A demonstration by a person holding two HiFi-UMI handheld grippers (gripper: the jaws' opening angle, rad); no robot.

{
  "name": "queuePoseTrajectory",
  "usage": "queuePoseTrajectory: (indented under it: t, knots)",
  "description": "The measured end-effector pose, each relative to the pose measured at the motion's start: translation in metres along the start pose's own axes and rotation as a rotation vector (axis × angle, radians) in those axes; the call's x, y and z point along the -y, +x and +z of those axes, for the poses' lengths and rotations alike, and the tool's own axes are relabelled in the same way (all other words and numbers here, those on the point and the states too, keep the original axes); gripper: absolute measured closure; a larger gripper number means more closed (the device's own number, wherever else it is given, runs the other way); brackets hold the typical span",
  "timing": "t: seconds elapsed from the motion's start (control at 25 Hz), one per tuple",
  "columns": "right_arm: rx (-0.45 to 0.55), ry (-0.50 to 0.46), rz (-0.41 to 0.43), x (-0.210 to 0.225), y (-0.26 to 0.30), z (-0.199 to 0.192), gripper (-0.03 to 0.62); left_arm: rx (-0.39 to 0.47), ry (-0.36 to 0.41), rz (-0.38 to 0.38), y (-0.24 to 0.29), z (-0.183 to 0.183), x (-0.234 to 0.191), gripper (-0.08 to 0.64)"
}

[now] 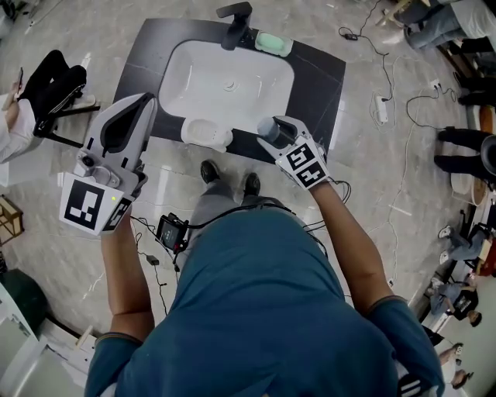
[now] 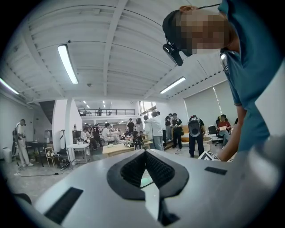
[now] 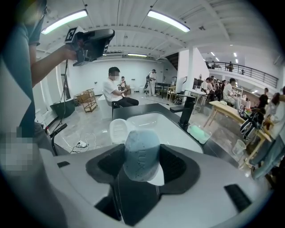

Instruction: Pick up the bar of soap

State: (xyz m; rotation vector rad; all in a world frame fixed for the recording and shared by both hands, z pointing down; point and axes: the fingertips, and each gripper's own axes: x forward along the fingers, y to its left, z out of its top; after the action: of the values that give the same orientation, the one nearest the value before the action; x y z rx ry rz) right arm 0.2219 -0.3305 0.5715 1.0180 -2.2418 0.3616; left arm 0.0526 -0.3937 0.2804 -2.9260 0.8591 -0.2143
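Note:
A blue-grey bar of soap (image 3: 141, 156) stands upright between the jaws of my right gripper (image 3: 141, 144), which is shut on it. In the head view that gripper (image 1: 273, 133) holds the soap (image 1: 269, 128) above the front rim of the white sink (image 1: 194, 77), just right of an empty white soap dish (image 1: 206, 132). My left gripper (image 1: 138, 108) is raised at the left, away from the sink, pointing out into the room. Its jaws (image 2: 145, 155) are closed together with nothing in them. It also shows in the right gripper view as the left gripper (image 3: 91, 41), held high.
The sink is set in a dark counter (image 1: 322, 74) with a black faucet (image 1: 235, 23) at the back. A green soap dish (image 1: 273, 43) sits beside the faucet. Cables (image 1: 387, 101) cross the floor. People and tables (image 2: 120, 138) fill the room behind.

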Motion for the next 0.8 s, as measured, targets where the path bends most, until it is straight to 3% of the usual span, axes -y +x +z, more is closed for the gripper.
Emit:
queuePoseTrajectory:
  t: [0.4,0.8]
  knots:
    - [-0.029,0.041,-0.011,0.008,0.008,-0.049,0.331,-0.017,0.004,-0.005,0.005,-0.001,0.01,0.557]
    - [-0.142,0.106,-0.007,0.01,0.017,-0.104,0.331,-0.027,0.007,-0.006,0.005,-0.003,0.017,0.557]
